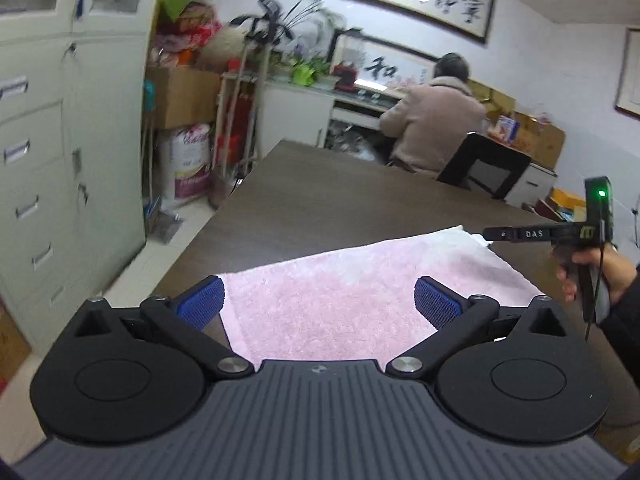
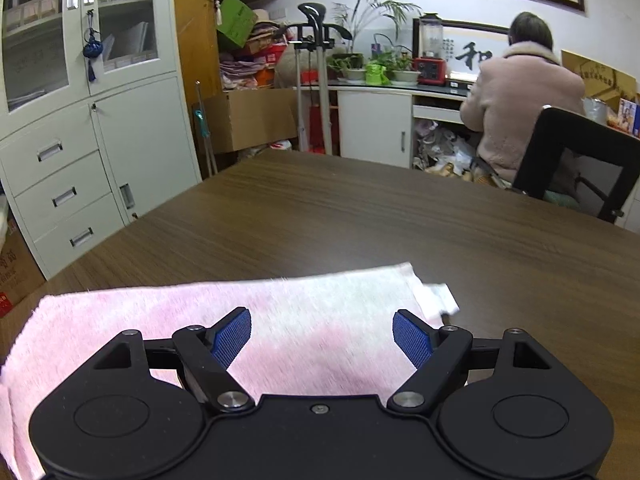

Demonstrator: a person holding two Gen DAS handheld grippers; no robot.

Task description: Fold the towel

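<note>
A pink towel (image 2: pixel 248 320) lies flat near the table's (image 2: pixel 360 216) near edge. The left gripper (image 1: pixel 320 304) and right gripper (image 2: pixel 322 338) hover over it, fingers spread apart, empty. The right gripper's side reads "DAS"; a wall scroll (image 2: pixel 470 56) shows "和".

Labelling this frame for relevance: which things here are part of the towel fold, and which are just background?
Job:
pink towel, flat on the table
left claw, open above it
right claw, open above it

Background:
filing cabinet
cardboard box
seated person
potted plants
</note>
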